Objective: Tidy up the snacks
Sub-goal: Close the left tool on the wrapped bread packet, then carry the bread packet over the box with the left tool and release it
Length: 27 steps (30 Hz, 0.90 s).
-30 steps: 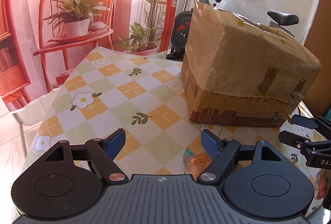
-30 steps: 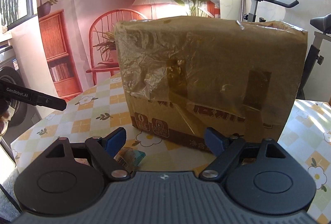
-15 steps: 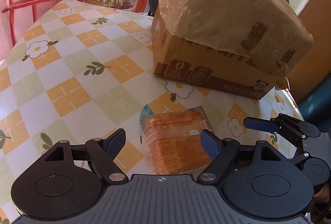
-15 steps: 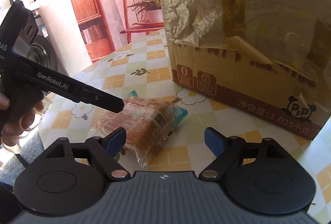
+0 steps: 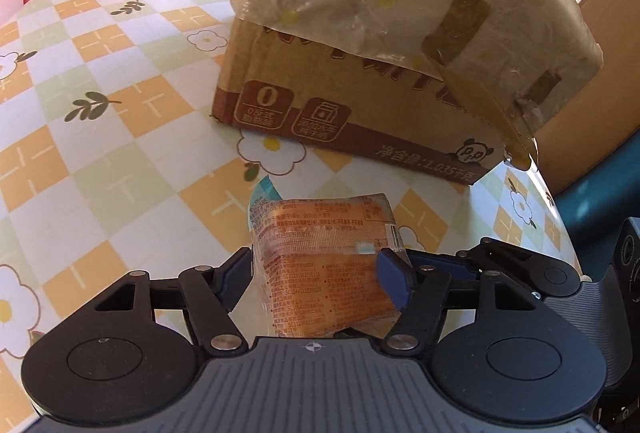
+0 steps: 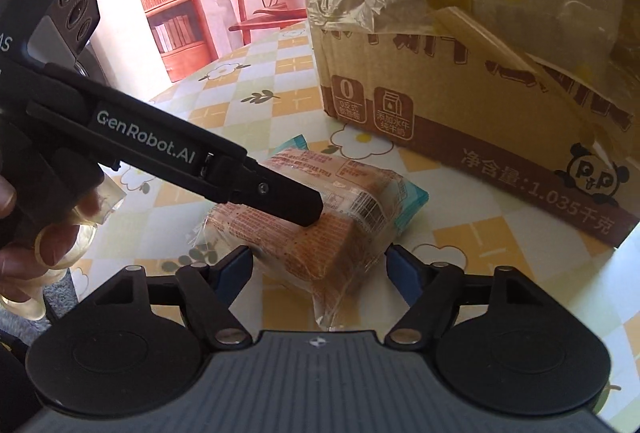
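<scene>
Snack packet (image 5: pixel 326 265), lying low in the frame on the checked surface (image 5: pixel 120 169) before the cardboard box (image 5: pixel 360 73), looks light, soft and crinkly-slick, best pinched across its short sides, where the left tool (image 5: pixel 316 283) has just been closing around it, while the right tool (image 6: pixel 318 267) straddles it, narrowing but not touching.

One snack packet (image 5: pixel 320 265), one cardboard box (image 5: pixel 360 85) — two grippers, seemingly.
</scene>
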{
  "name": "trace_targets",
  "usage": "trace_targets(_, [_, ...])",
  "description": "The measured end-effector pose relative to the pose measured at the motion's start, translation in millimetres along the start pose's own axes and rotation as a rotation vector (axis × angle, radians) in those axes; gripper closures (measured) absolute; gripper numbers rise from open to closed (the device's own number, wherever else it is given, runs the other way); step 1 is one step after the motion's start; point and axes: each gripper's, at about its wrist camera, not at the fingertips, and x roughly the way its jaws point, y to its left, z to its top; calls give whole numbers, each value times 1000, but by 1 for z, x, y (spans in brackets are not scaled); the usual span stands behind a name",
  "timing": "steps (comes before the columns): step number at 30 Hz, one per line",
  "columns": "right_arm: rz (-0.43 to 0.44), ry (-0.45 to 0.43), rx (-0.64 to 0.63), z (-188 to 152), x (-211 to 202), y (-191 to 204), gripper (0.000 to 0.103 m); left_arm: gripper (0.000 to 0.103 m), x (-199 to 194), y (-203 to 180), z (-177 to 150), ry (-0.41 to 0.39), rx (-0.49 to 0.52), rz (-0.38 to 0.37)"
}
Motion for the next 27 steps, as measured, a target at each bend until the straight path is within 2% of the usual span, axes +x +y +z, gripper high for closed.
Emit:
trace_targets(6, [-22, -26, 53, -12, -11, -12, 43, 35, 12, -23, -1, -4, 29, -22])
trace_targets(12, [-27, -60, 61, -13, -18, -13, 54, 39, 6, -44, 2, -19, 88, -19])
trace_targets(21, [-46, -106, 54, -7, -31, -12, 55, 41, -13, -51, 8, -64, 118, -26])
trace_targets(27, [-62, -165, 23, 6, -50, -9, 55, 41, -40, -63, 20, -139, 140, -41])
